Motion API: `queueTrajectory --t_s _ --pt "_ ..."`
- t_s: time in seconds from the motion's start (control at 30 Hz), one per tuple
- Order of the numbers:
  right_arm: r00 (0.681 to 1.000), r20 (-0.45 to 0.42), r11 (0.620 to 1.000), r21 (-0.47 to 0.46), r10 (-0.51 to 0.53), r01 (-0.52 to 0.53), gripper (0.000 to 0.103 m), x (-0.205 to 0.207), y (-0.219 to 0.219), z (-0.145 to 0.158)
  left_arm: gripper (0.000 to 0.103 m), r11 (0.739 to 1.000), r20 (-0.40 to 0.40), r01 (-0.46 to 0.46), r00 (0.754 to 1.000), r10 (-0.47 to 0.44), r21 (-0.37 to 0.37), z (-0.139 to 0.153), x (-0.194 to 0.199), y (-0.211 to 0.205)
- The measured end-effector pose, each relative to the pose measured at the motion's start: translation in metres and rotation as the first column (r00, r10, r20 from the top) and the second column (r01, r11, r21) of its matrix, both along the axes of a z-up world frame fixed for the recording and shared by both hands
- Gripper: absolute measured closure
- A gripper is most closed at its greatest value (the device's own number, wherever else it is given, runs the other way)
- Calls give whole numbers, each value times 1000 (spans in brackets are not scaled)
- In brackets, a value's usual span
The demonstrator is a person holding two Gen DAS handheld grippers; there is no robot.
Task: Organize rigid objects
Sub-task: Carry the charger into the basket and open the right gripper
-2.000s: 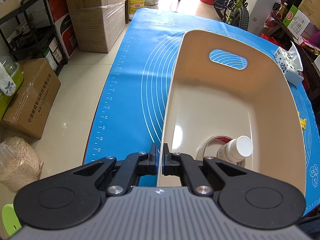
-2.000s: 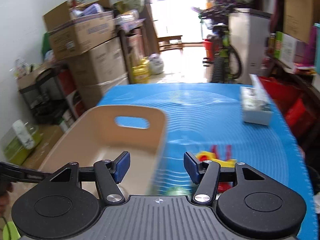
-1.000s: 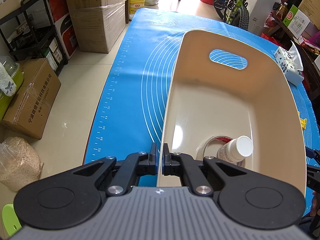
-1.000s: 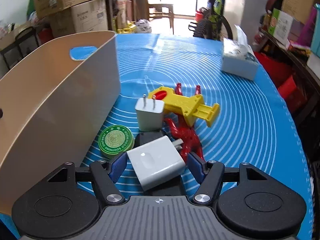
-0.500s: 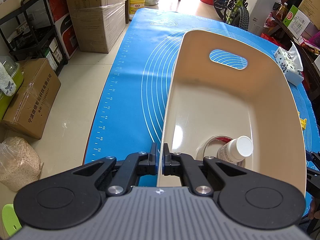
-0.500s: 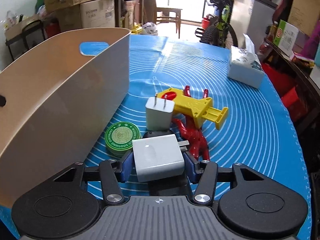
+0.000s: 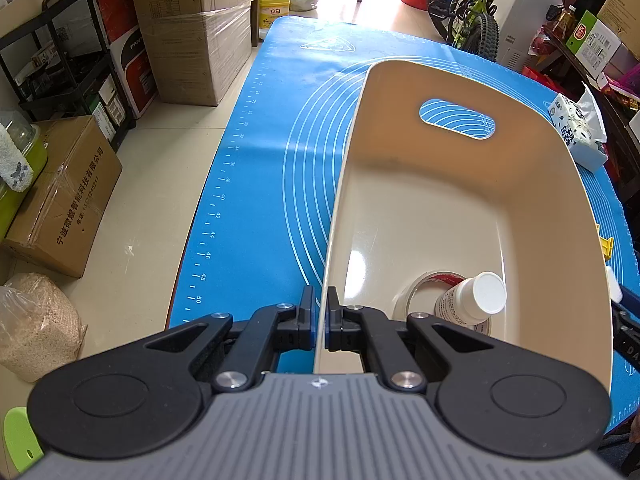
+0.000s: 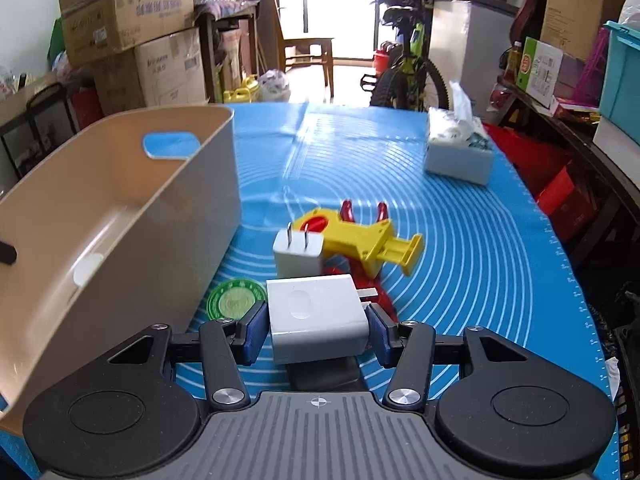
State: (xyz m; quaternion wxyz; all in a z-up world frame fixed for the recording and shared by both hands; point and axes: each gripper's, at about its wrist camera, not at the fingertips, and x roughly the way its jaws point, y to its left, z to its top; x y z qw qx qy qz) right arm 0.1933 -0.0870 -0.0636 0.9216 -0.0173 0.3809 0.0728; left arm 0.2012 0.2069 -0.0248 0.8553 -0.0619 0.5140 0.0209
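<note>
Right gripper (image 8: 318, 330) clamping charger (image 8: 316, 326), blue mat (image 8: 460, 248), cluttered room

There are two white square plug chargers (image 8: 317, 322) (image 8: 298, 258), one beige plastic bin (image 8: 120, 216), one white-capped bottle (image 7: 472, 300), one green round tin (image 8: 236, 299), one yellow plastic toy (image 8: 360, 240), one tissue pack (image 8: 458, 148).

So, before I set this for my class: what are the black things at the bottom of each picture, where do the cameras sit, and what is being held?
Each black thing is a hand-held gripper that a person carries, with a camera looking along its fingers. The left hand-held gripper pinches the wall of the beige bin, which holds a white-capped bottle. The right hand-held gripper clamps a white charger over the blue mat, where another charger, a green tin and a yellow toy lie.
</note>
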Motion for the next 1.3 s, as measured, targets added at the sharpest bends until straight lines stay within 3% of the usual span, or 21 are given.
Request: queueTrajectory --t_s 0.37,0.7,1.03,1.3 --pt "993 120 999 38 14 -19 46 -7 9 47 97 1000 0 0 1000 0 0 0 0 0" --pt "974 190 988 68 124 -140 46 4 62 86 98 1000 1 0 1000 0 0 -1 0 0" --pt "959 134 966 35 250 -256 45 21 131 74 98 1000 1 0 1000 0 0 -1 0 0" --pt "957 16 957 8 289 -289 46 34 166 47 98 1000 2 2 1000 -2 0 -1 0 0"
